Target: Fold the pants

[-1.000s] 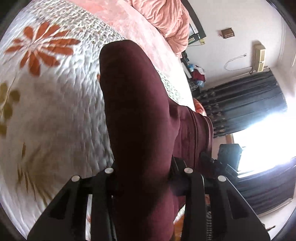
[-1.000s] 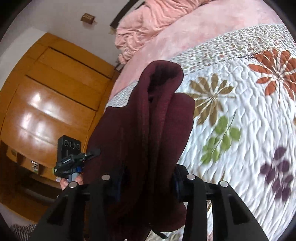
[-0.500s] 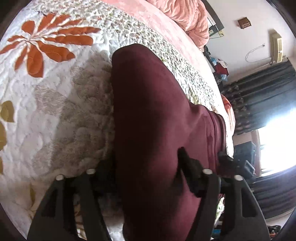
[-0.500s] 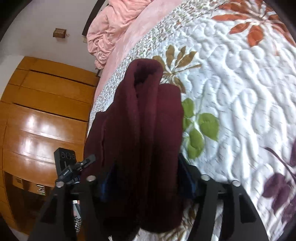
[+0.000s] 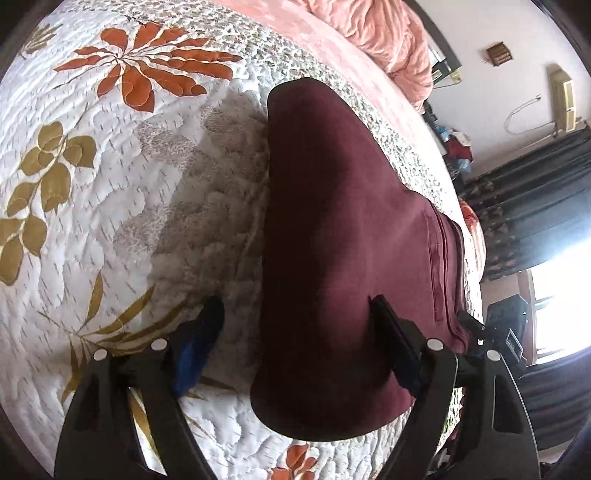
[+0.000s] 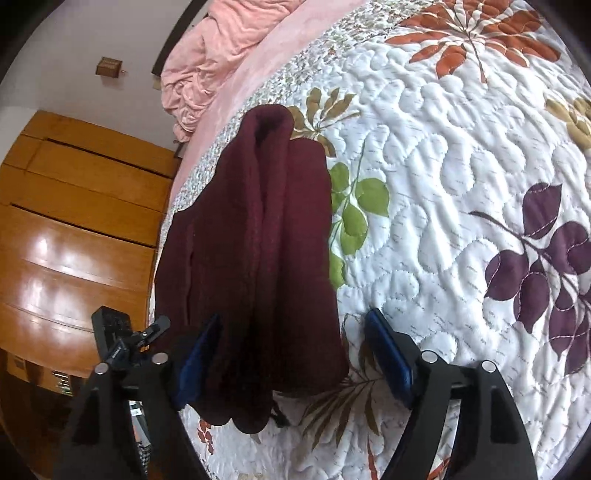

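Observation:
The dark maroon pants (image 5: 343,240) lie folded in a thick bundle on the white flowered quilt (image 5: 110,206). In the left wrist view my left gripper (image 5: 295,332) straddles the near end of the bundle. Its jaws are opening: the left blue pad (image 5: 199,343) stands clear of the cloth, while the right one rests at the cloth's edge. In the right wrist view the pants (image 6: 251,258) show as stacked folds on the quilt (image 6: 461,184). My right gripper (image 6: 291,347) is also opening around them, with its right pad (image 6: 388,354) well off the fabric.
A pink blanket (image 5: 376,33) is heaped at the head of the bed. A wooden wardrobe (image 6: 74,229) stands past the bed's edge on one side, with dark curtains (image 5: 535,192) and a bright window on the other. Bare quilt stretches beside the pants.
Both grippers have sunk toward the bed and opened. The pants, pinched and hanging a second ago, now rest on the quilt with the pads drawn apart from them.

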`<state>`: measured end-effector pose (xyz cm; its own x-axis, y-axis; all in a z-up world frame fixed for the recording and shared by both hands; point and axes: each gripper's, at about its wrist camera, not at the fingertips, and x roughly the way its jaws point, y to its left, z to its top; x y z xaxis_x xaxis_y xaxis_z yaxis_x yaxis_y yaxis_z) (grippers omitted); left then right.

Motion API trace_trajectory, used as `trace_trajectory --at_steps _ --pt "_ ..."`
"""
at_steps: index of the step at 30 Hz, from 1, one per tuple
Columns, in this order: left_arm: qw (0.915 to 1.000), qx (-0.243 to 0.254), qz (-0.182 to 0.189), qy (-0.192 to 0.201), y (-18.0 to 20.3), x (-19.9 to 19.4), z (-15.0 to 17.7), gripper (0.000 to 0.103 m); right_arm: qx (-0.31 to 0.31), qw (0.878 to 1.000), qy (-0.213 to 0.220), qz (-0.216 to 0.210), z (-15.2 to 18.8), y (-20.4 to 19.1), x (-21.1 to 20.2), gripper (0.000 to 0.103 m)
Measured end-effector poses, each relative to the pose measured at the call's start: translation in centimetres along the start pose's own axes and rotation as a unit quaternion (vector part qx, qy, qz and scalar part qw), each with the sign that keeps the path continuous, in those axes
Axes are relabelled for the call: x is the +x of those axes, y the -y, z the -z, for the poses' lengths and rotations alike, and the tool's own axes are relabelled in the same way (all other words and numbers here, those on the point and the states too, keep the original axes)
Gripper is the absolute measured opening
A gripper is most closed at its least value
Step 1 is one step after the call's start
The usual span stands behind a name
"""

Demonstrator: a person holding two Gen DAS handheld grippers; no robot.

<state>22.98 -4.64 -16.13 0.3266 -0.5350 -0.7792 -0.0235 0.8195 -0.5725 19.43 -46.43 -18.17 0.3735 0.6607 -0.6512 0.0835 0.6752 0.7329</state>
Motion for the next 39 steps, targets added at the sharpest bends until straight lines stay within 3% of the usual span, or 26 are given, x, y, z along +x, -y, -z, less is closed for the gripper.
trace_trajectory --at_steps 3,4,6,11,13,18,22,30,39 --pt "0.9991 0.011 -0.039 0.012 1.4 -1.6 0.3 0.083 -0.007 0.999 0.018 0.037 0.9 -1.6 -2.1 0.082" --pt "0.9978 0.02 -0.059 0.021 1.8 -2.3 0.8 0.089 -0.019 0.998 0.025 0.055 1.0 -2.3 -2.4 0.086" --pt "0.9936 0.04 -0.095 0.045 3.1 -4.2 2.3 0.091 -0.049 0.992 0.041 0.11 2.4 -4.1 -3.7 0.099" --pt "0.9826 0.066 -0.15 0.087 5.2 -7.7 6.0 0.096 -0.119 0.961 0.078 0.239 7.6 -9.4 -5.8 0.099" --pt "0.9794 0.076 -0.165 0.088 5.8 -8.7 7.0 0.096 -0.128 0.951 0.088 0.266 9.1 -10.6 -6.2 0.099" --pt "0.9729 0.096 -0.189 0.093 7.5 -10.9 9.2 0.096 -0.135 0.948 0.075 0.277 11.4 -13.3 -5.9 0.099" --pt "0.9732 0.097 -0.187 0.092 8.0 -11.9 10.5 0.096 -0.145 0.939 0.075 0.304 13.0 -15.3 -5.7 0.099" --pt "0.973 0.102 -0.185 0.092 9.3 -13.9 12.6 0.096 -0.161 0.939 0.089 0.29 15.4 -18.3 -7.1 0.099" --pt "0.9586 0.141 -0.208 0.133 12.2 -17.1 14.4 0.097 -0.166 0.93 0.103 0.312 16.7 -21.1 -8.3 0.099"
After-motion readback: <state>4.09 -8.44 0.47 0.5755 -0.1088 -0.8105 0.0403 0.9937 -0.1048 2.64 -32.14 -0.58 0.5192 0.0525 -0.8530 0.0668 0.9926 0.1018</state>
